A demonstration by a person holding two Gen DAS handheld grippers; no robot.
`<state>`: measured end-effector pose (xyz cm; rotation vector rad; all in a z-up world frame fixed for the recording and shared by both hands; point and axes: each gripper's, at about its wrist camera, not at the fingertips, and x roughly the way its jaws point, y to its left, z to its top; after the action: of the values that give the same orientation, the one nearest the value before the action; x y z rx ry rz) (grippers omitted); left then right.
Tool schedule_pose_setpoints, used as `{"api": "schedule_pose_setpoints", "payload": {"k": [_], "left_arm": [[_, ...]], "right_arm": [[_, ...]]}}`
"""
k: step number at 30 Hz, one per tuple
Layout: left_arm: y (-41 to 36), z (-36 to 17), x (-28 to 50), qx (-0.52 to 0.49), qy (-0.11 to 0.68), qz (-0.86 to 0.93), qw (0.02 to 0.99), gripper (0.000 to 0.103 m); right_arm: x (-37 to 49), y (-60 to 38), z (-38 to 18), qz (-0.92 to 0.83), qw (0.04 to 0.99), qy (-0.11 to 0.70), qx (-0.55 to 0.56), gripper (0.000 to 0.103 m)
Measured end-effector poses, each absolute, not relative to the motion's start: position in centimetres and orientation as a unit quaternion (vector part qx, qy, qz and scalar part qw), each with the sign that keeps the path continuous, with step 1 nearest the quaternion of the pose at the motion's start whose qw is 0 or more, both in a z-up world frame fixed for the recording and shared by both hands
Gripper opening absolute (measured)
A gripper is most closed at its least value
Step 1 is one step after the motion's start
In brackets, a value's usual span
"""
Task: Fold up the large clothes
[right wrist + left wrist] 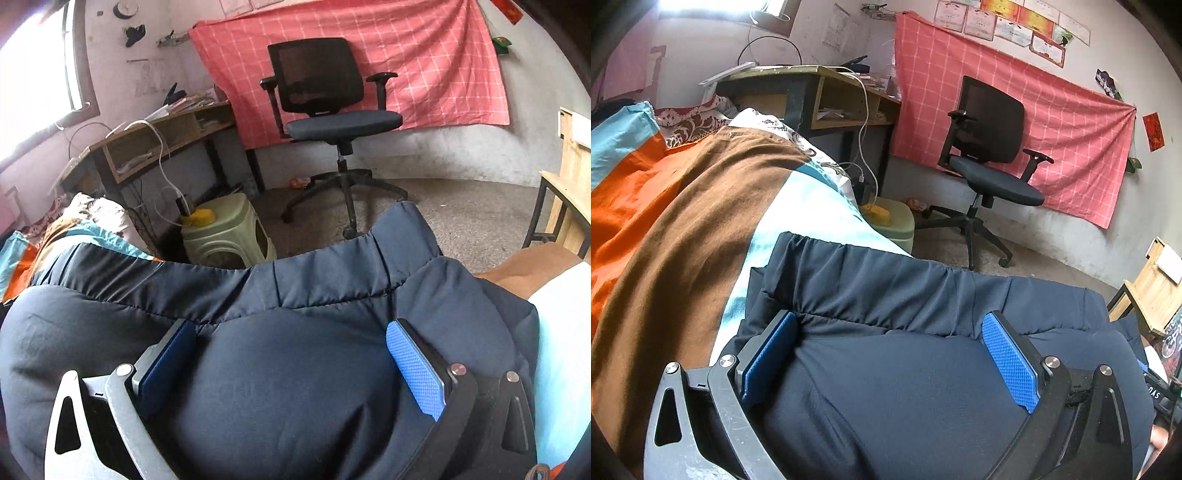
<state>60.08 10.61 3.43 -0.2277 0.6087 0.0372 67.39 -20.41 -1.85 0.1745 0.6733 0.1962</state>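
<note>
1. My left gripper (890, 354) and right gripper (291, 360) both stand wide, pads pressing the navy padded garment (905, 387) lying on the near edge of the bed (820, 195).
2. I'd close each on the elastic hem (886, 288) evenly, then lift together so the fold stays square.
3. No containers visible; only a green stool (229, 232) stands on the floor beyond.
</note>
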Motion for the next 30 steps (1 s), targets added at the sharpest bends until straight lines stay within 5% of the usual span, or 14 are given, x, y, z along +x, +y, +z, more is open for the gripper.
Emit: {"api": "schedule_pose_setpoints", "payload": {"k": [9, 21, 30], "left_arm": [[13.6, 5.9, 53.0, -0.166, 0.184, 0.043, 0.968, 0.098], [21.3, 2.0, 48.5, -0.209, 0.282, 0.018, 0.936, 0.098], [18.5, 2.7, 49.5, -0.135, 0.341, -0.091, 0.926, 0.098]], "right_arm": [[64.1, -22.3, -1.4, 0.078, 0.948, 0.285, 0.122, 0.103], [58.9, -28.3, -2.0, -0.045, 0.94, 0.247, 0.232, 0.103], [57.2, -31.4, -2.3, -0.057, 0.919, 0.292, 0.259, 0.103]]}}
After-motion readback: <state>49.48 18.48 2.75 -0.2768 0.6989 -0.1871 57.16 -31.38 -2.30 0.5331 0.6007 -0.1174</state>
